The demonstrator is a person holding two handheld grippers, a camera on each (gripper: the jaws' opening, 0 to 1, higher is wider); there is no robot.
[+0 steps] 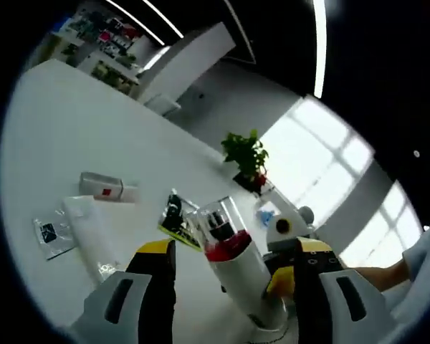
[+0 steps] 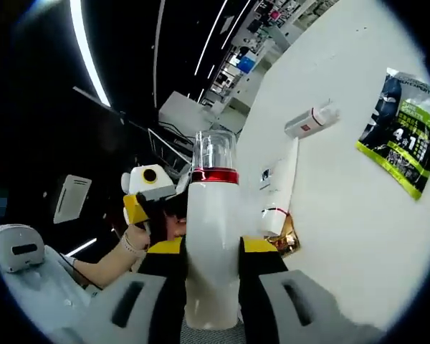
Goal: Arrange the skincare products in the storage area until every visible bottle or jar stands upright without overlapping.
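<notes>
My right claw (image 2: pixel 211 247) is clamped on the white bottle (image 2: pixel 211 244) with the red band and clear cap, one yellow-tipped jaw pressed to each side of the body; in the right gripper view it stands lengthwise between the jaws, cap away from me. In the left gripper view the same bottle (image 1: pixel 236 269) sits tilted against the desk (image 1: pixel 72 136), held off the surface, with the right claw (image 1: pixel 301 276) at its right side. My left claw (image 1: pixel 222 279) hangs beside it with the jaws parted and nothing between them. Step in hand, as I judge it: carrying this bottle to a free spot and standing it up. Still lying flat on the desk: a white tube (image 2: pixel 281 188), a small white bottle with a red label (image 2: pixel 309 120) beyond it, and a green-and-black sachet (image 2: pixel 403 132) well apart to the right; a small clear packet (image 1: pixel 51 235) lies near the tube's left in the left gripper view. The next move calls for turning the bottle base-down, lowering it onto bare desk clear of the tube, and releasing only once the base sits flat. The left claw is free to steady it or take the tube.
</notes>
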